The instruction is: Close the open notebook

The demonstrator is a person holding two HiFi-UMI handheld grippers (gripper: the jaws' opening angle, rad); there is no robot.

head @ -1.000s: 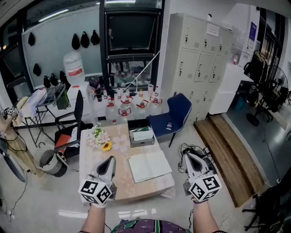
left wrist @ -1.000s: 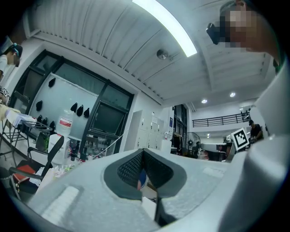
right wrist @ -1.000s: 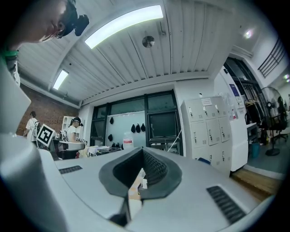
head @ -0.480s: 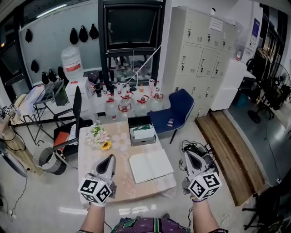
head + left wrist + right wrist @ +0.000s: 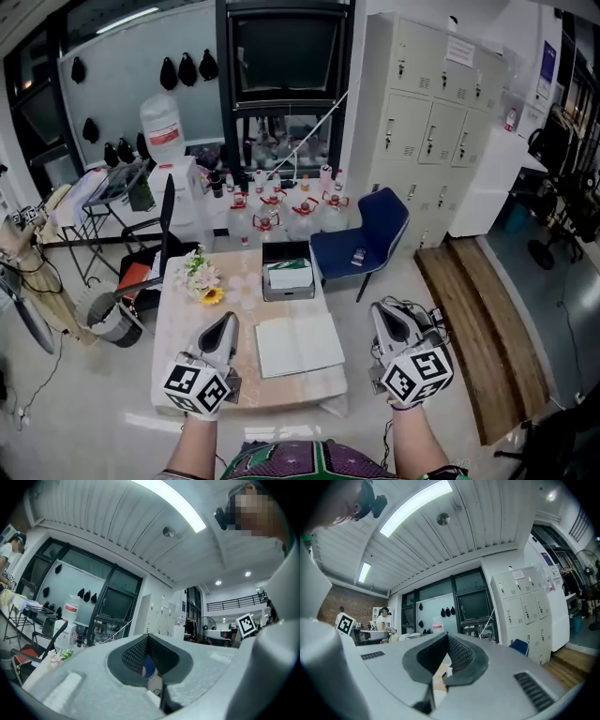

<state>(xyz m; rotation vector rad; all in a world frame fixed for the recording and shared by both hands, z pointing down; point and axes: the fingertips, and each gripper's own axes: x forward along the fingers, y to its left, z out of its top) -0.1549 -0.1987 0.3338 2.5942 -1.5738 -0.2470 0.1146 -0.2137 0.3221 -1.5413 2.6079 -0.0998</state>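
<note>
The open notebook [image 5: 298, 345] lies flat with its white pages up on the near half of a low beige table [image 5: 187, 337]. My left gripper [image 5: 225, 324] hovers over the table just left of the notebook, apart from it. Its jaws are shut with nothing between them. My right gripper [image 5: 383, 312] hangs past the table's right edge, above the floor, also shut and empty. In the left gripper view the left gripper [image 5: 147, 635] shows its tips meeting. In the right gripper view the right gripper [image 5: 448, 634] points level toward the room's far wall.
On the table stand a bunch of flowers [image 5: 201, 278] at the far left and a black box of papers [image 5: 288, 277] behind the notebook. Beyond are a blue chair [image 5: 366, 239], water bottles [image 5: 272, 211], a black chair [image 5: 155, 253] and lockers [image 5: 427, 141]. A wooden platform [image 5: 478, 319] lies right.
Both grippers have shifted a little, the right one leftward toward the table's edge. The head view has turned slightly. The notebook lies as before and both grippers stay shut.
</note>
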